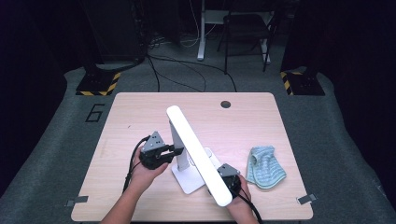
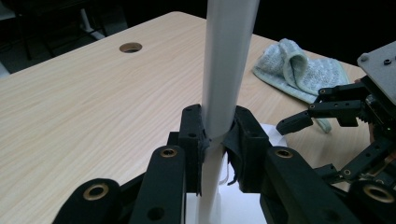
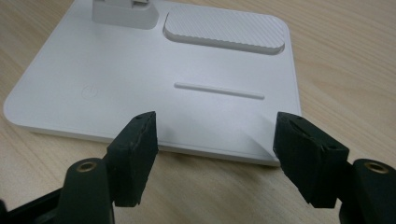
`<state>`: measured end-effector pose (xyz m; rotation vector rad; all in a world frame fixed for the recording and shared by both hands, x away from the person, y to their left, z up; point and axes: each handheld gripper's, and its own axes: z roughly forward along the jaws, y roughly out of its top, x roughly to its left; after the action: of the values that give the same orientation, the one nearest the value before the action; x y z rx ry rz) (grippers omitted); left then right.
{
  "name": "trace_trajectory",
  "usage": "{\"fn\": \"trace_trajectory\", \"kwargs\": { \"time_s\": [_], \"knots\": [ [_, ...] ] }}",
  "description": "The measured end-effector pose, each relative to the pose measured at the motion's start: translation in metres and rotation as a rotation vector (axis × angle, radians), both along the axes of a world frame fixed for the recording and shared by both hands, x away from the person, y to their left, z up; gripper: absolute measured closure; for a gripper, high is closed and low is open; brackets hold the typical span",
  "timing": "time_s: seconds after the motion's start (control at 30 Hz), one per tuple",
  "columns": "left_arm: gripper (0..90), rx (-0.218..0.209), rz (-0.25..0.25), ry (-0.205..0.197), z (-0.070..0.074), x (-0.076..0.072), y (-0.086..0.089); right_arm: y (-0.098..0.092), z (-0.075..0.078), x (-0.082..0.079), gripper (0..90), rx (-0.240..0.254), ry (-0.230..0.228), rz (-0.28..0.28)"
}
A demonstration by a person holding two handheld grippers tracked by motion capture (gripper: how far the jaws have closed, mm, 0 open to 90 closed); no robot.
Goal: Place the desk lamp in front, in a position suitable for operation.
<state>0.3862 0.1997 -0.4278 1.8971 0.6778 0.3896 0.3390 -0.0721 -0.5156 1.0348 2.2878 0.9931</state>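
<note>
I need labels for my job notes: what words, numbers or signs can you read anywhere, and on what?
"6": a large dark number on the grey floor mat left of the table.
A small round embossed mark on the white lamp base: too faint to read.
Nothing else is readable.

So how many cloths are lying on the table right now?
1. The blue-green cloth lies crumpled near the table's right edge, to the right of the white lamp and beyond the right tool. The lamp head may hide a little of the table.
</note>
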Motion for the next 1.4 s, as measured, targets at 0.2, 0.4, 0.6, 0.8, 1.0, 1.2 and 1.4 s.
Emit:
{"fn": "trace_trajectory", "kwargs": {
  "time_s": [0.2, 0.4, 0.6, 0.8, 1.0, 1.2, 1.4],
  "knots": [
    [76.4, 0.011, 0.064, 0.008, 0.001, -0.009, 0.013, 0.000, 0.002, -0.003, 30.3, 0.013, -0.004, 0.013],
    [76.3, 0.021, 0.168, 0.001, 0.001, -0.025, 0.022, 0.001, 0.003, -0.006, 30.3, 0.053, 0.009, 0.029],
    [75.0, 0.004, 0.121, 0.023, 0.001, -0.035, 0.025, 0.014, 0.005, -0.017, 30.2, 0.076, 0.049, 0.047],
    [71.9, -0.023, 0.085, 0.028, -0.001, -0.039, 0.028, 0.029, 0.003, -0.025, 28.2, 0.082, 0.028, 0.092],
    [72.3, -0.018, 0.074, 0.035, -0.003, -0.039, 0.030, 0.036, 0.001, -0.027, 26.7, 0.067, 0.042, 0.138],
    [72.2, -0.027, 0.077, 0.028, -0.004, -0.039, 0.030, 0.040, -0.001, -0.029, 26.4, 0.066, 0.044, 0.156],
    [70.8, -0.033, 0.079, 0.030, -0.004, -0.039, 0.029, 0.043, -0.004, -0.030, 24.8, 0.076, 0.063, 0.182]
  ]
}}
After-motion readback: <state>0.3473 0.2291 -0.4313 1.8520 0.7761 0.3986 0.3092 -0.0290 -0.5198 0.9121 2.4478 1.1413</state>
